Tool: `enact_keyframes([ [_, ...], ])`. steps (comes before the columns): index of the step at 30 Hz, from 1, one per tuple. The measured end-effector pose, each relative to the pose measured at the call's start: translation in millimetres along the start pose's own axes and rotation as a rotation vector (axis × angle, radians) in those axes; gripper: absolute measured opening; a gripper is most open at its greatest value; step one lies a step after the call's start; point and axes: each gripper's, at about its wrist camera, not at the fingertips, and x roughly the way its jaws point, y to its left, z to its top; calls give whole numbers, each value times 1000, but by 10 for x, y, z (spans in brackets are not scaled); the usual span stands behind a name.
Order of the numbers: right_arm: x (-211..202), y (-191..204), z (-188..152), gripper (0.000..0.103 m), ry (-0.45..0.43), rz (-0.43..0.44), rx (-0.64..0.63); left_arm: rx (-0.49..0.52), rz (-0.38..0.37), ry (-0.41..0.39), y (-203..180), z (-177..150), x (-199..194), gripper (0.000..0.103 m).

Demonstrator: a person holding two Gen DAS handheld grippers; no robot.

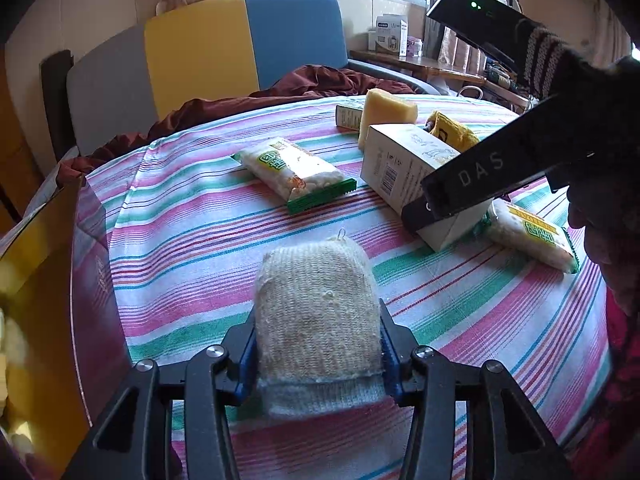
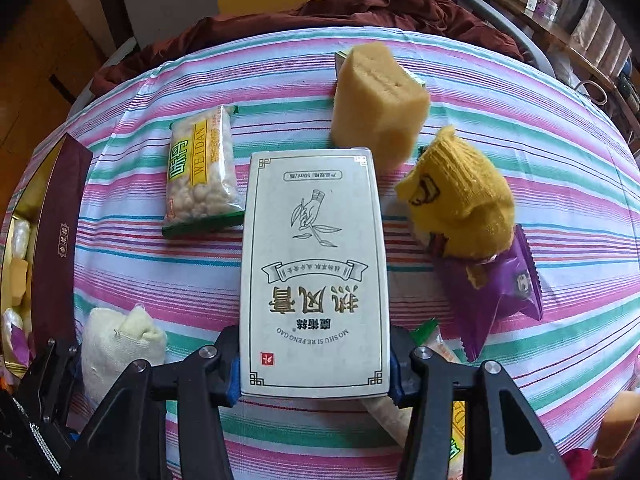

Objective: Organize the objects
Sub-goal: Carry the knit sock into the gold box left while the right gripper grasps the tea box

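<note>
My left gripper (image 1: 318, 344) is shut on a beige knitted scrub pad (image 1: 318, 312), held above the striped tablecloth (image 1: 200, 240); the pad also shows in the right wrist view (image 2: 116, 348). My right gripper (image 2: 314, 364) is shut on a white carton box (image 2: 314, 268) with Chinese print, seen from the left wrist view too (image 1: 404, 172). A snack packet (image 2: 202, 172) lies left of the box. A yellow sponge block (image 2: 376, 100) stands behind it. A yellow knitted cloth (image 2: 460, 200) rests on a purple packet (image 2: 500, 292) to the right.
A maroon and gold gift box (image 1: 48, 300) with items inside stands at the table's left edge, also in the right wrist view (image 2: 56, 240). A second snack packet (image 1: 528, 236) lies right of the white box. A small green-white box (image 1: 350, 116) and a chair (image 1: 240, 48) are behind.
</note>
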Motion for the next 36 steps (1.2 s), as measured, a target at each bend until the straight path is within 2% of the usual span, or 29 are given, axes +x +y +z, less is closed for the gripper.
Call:
enact_keyframes([
  [3, 9, -19, 10, 52, -4, 4, 5, -4, -14, 30, -32, -7, -79, 49],
  [7, 15, -14, 21, 52, -9, -6, 3, 15, -49, 7, -85, -25, -327, 49],
  [11, 25, 29, 36, 52, -13, -26, -17, -42, -81, -17, 59, 29, -629, 49],
  [13, 34, 46, 28, 52, -16, -33, -25, -85, -73, -33, 226, 67, -789, 50],
  [17, 28, 70, 16, 52, -19, -42, -33, -220, -48, -46, 772, 83, -1050, 50],
  [20, 35, 83, 18, 52, -20, -48, -37, -332, -15, -25, 1300, 40, -1147, 50],
  [22, 39, 93, 19, 52, -21, -51, -41, -400, 27, -12, 1665, -21, -1176, 50],
  [26, 50, 106, 36, 52, -19, -49, -38, -474, 131, 14, 2278, -111, -1194, 50],
  [32, 12, 102, 13, 52, -19, -50, -37, -589, 208, 78, 3052, -148, -943, 50],
  [36, 11, 107, 13, 52, -19, -52, -39, -629, 232, 126, 3372, -107, -689, 50],
])
